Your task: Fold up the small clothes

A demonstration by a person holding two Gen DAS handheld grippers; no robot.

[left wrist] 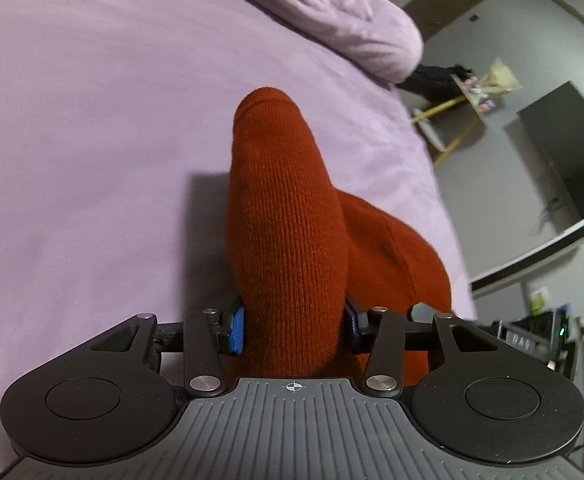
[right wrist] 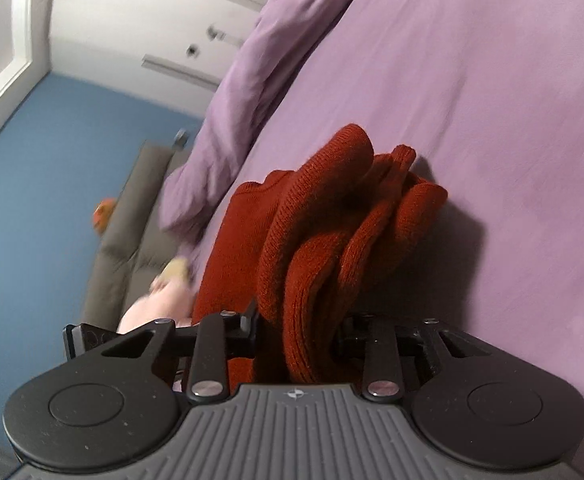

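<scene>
Both grippers clamped on rust knit garment (left wrist: 292, 240): left gripper (left wrist: 293, 330) pinching one fold, right gripper (right wrist: 297, 334) bunched layers, lifting it clear of purple bedsheet (left wrist: 92, 120) for folding.

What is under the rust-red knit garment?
The purple bedsheet lies beneath the knit garment, showing all around it. Both the left claw and right claw pinch its folds. Anything under the bunched cloth is hidden.
</scene>
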